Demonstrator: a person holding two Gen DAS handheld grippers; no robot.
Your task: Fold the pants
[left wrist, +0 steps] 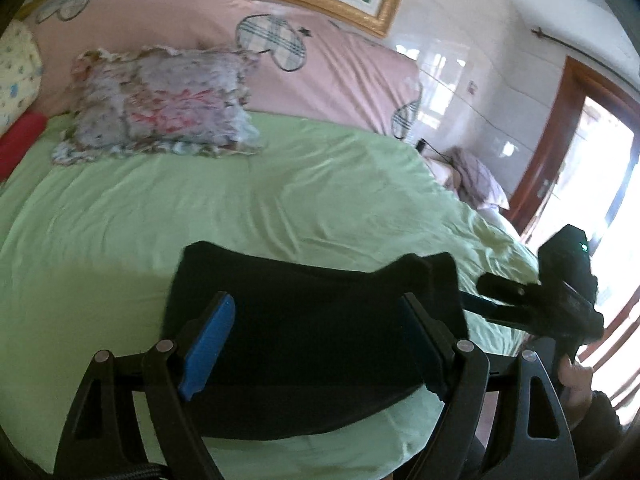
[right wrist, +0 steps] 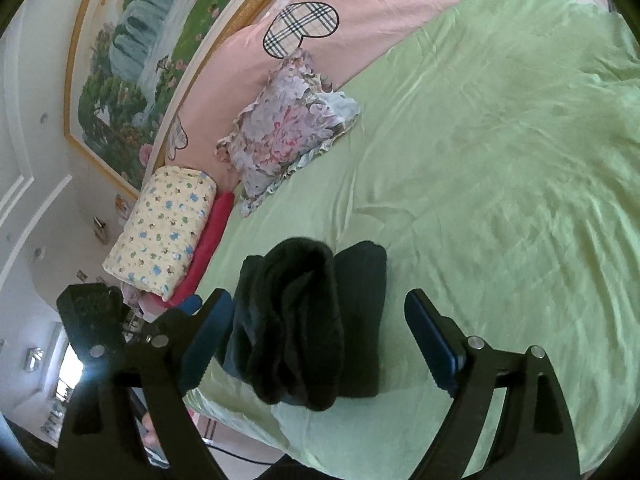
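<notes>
The black pants point(left wrist: 304, 320) lie folded in a compact bundle on the green bedsheet point(left wrist: 240, 208) near the bed's front edge. In the right wrist view the pants point(right wrist: 304, 320) show their layered end. My left gripper point(left wrist: 316, 344) is open just above the bundle, its blue pads point(left wrist: 208, 344) wide apart and holding nothing. My right gripper point(right wrist: 320, 340) is open too, fingers on either side of the bundle's end without gripping it. The right gripper also shows in the left wrist view point(left wrist: 500, 300), at the pants' right end.
A floral pillow point(left wrist: 160, 104) lies at the back of the bed against a pink headboard cover point(left wrist: 340, 68). A yellow patterned folded quilt point(right wrist: 164, 232) on a red item point(right wrist: 212, 232) sits at the bed's left side. A doorway point(left wrist: 592, 168) is at right.
</notes>
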